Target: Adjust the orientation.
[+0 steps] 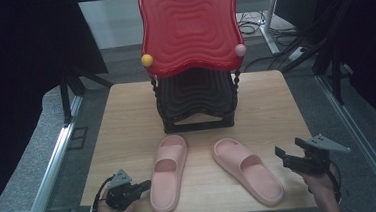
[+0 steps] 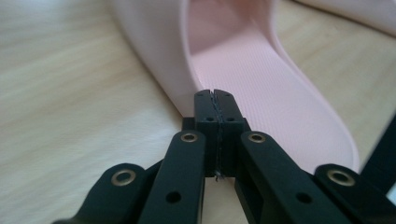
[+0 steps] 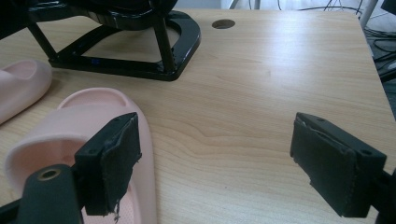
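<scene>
Two pink slippers lie side by side on the wooden table point(image 1: 266, 105), toes toward the rack. The left slipper point(image 1: 168, 170) has my left gripper point(image 1: 144, 185) at its heel side, low over the table. In the left gripper view the jaws of that gripper point(image 2: 215, 95) are shut with nothing between them, their tips right at the outer rim of the slipper point(image 2: 252, 79). My right gripper point(image 1: 289, 149) hovers open just right of the right slipper point(image 1: 248, 169). In the right gripper view its pads point(image 3: 112, 163) stand wide apart, with that slipper point(image 3: 93, 116) by the left jaw.
A shoe rack stands at the table's middle back, with a red top shelf point(image 1: 189, 25) and a black lower shelf point(image 1: 195, 95). Its black base point(image 3: 140, 65) lies beyond the slippers. A cable hole point(image 3: 223, 23) is in the tabletop. Bare wood lies right of the slippers.
</scene>
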